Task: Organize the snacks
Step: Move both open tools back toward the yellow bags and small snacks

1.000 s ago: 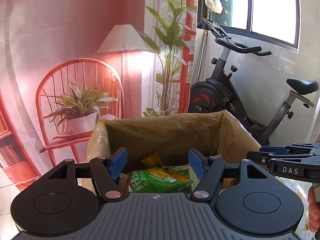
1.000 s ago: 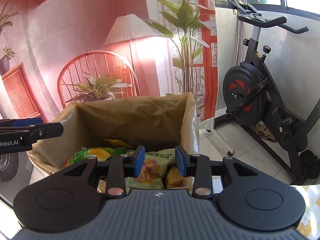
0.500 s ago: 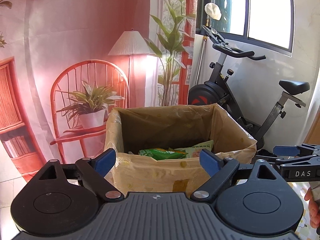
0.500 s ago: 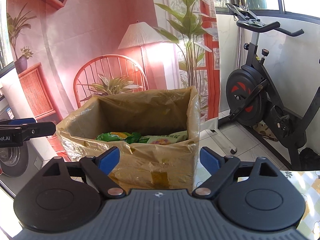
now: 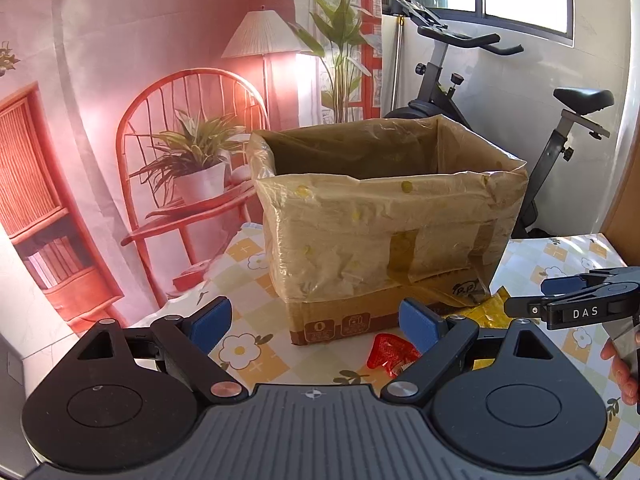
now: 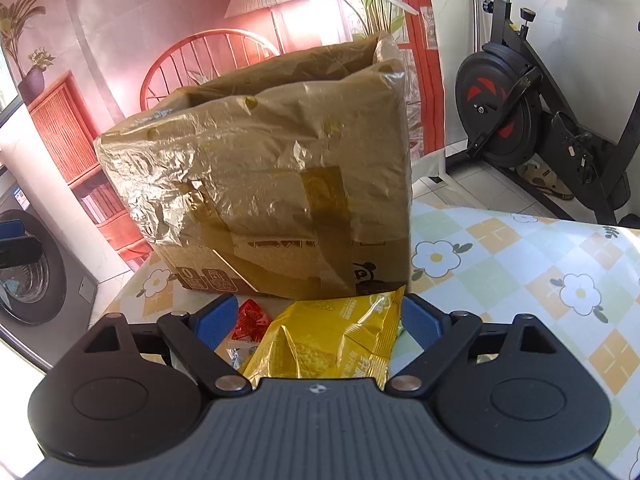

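Now the right hand-held gripper [image 6: 316,322] is hanging wide open, the yellow snack bag [image 6: 332,340] lying lengthwise between its jaws, unpinched, just before the box [image 6: 272,184]; the left hand-held gripper [image 5: 314,324], equally wide, is empty.

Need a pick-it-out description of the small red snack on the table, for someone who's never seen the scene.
Start at the plastic-lined cardboard box on the floral tablecloth. At its near bottom edge lies the small red snack, left of a yellow snack bag. It is the only red, roughly triangular, glittery wrapper, much smaller than the bag.

cardboard box [image 6: 280,264] w/ crinkly glossy plastic liner | yellow snack bag [image 6: 332,336] shiny foil
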A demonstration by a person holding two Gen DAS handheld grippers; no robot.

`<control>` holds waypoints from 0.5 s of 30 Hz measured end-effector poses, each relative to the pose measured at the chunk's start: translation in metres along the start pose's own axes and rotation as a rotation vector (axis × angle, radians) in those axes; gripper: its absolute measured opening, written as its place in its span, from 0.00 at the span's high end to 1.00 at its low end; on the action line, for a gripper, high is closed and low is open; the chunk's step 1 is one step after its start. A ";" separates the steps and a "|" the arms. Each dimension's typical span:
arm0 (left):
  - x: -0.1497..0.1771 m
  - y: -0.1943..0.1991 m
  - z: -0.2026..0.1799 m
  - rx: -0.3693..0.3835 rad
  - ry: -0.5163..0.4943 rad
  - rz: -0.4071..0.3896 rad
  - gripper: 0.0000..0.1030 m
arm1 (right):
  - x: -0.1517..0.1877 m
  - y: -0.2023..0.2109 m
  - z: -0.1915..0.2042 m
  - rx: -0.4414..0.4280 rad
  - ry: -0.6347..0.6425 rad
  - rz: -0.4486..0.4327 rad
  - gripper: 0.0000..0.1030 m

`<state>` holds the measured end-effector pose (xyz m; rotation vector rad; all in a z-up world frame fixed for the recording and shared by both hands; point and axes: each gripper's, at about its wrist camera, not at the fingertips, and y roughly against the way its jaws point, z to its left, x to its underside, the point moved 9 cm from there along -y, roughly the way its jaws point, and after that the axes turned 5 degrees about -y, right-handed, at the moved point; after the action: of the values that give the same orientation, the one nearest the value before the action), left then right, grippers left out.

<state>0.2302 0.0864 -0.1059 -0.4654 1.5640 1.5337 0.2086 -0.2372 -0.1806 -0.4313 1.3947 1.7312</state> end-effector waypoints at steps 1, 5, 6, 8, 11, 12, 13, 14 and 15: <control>0.002 -0.003 0.003 0.002 0.016 -0.002 0.11 | 0.003 -0.005 -0.001 -0.001 -0.003 0.006 0.12; 0.007 -0.016 -0.001 0.013 0.048 -0.032 0.11 | 0.008 -0.026 -0.001 0.004 0.004 0.035 0.11; 0.008 -0.020 -0.002 0.016 0.052 -0.035 0.11 | 0.008 -0.033 -0.002 0.012 0.006 0.043 0.10; 0.012 -0.029 -0.006 0.025 0.073 -0.033 0.11 | 0.011 -0.045 -0.005 0.025 0.001 0.058 0.10; 0.018 -0.048 -0.010 0.045 0.122 -0.009 0.11 | 0.016 -0.058 -0.010 0.044 0.001 0.066 0.07; 0.020 -0.052 -0.011 0.048 0.130 0.000 0.11 | 0.017 -0.060 -0.011 0.040 0.001 0.060 0.05; 0.024 -0.058 -0.013 0.052 0.140 0.011 0.11 | 0.017 -0.061 -0.012 0.043 0.000 0.055 0.04; 0.026 -0.063 -0.016 0.055 0.145 0.019 0.12 | 0.017 -0.063 -0.013 0.045 -0.001 0.056 0.02; 0.028 -0.066 -0.017 0.058 0.148 0.026 0.12 | 0.017 -0.064 -0.014 0.046 0.002 0.057 0.00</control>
<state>0.2600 0.0675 -0.1709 -0.5375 1.7299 1.4976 0.2454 -0.2424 -0.2374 -0.3709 1.4579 1.7413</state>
